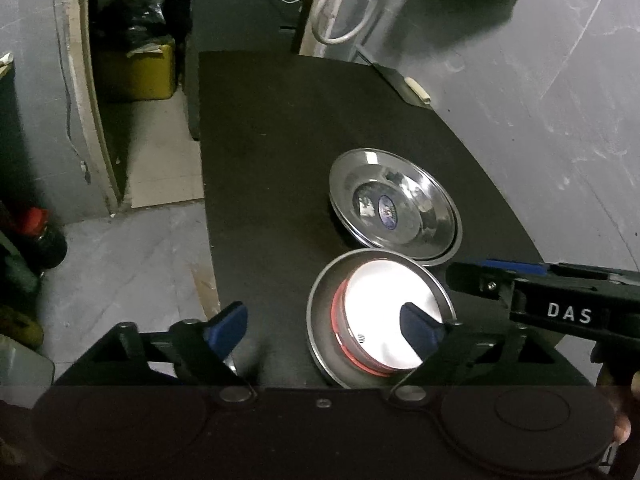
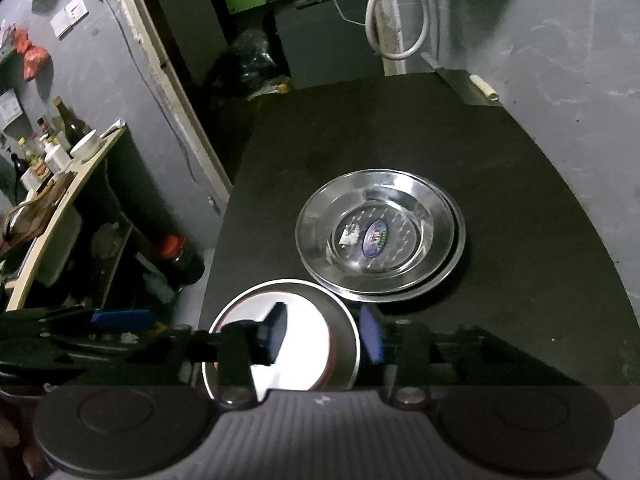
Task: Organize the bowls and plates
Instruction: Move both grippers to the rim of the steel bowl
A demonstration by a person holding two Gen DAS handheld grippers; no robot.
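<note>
Sitting on a black table (image 1: 280, 160), 2 groups of dishes lie close together near its right side. Farther from the cameras is a stack of steel plates (image 1: 394, 208), at least 2, the upper one shifted a little so the rim of the lower one shows along one side; a blue oval sticker marks the middle of the top plate. Nearer is a steel bowl (image 1: 320, 320) with a second, white-bottomed bowl (image 1: 392, 304) nested inside it, a red band running round that inner bowl's wall. The rim of the outer bowl comes right up to the rim of the plate stack; whether they touch cannot be told.

The left gripper (image 1: 324, 326) hangs above the near edge of the table with its blue-padded fingers spread wide. Its right finger (image 1: 416, 320) shows over the white inner bowl, its left finger over bare tabletop, and neither pad presses on anything.

The right gripper (image 2: 324, 334) has its fingers partly apart, straddling the right-hand wall of the nested bowls: one blue pad (image 2: 278, 332) is seen over the white bottom, the other just outside the rim. From the left wrist view this gripper shows as a black bar marked "DAS" coming in from the right, beside the bowls. The picture is blurred at the pads, but they do not appear to be pinching the rim.

A dark bottle with a red cap (image 2: 180, 256) stands on the floor to the left of the table.
</note>
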